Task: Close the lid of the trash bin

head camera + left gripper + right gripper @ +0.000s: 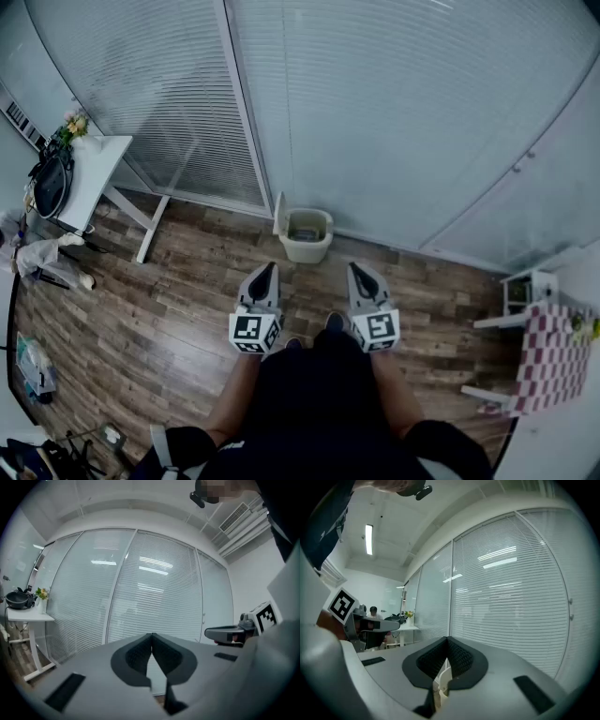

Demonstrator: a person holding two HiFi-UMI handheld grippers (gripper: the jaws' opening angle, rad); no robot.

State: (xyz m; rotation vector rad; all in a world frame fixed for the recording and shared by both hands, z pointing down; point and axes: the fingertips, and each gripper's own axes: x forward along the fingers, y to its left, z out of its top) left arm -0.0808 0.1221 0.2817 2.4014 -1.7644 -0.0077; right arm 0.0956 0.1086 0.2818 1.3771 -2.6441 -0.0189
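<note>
The cream trash bin stands on the wood floor against the glass wall, its lid tipped up at the bin's left side. Both grippers are held side by side above the floor, short of the bin and apart from it. My left gripper points at the bin's left side, my right gripper at its right. In the left gripper view the jaws meet with nothing between them. The right gripper's jaws also meet; the bin's upright lid shows below them, farther off.
A white table with a black bag and flowers stands at the left. A checked cloth and a small white shelf are at the right. Blinds behind glass close off the far side.
</note>
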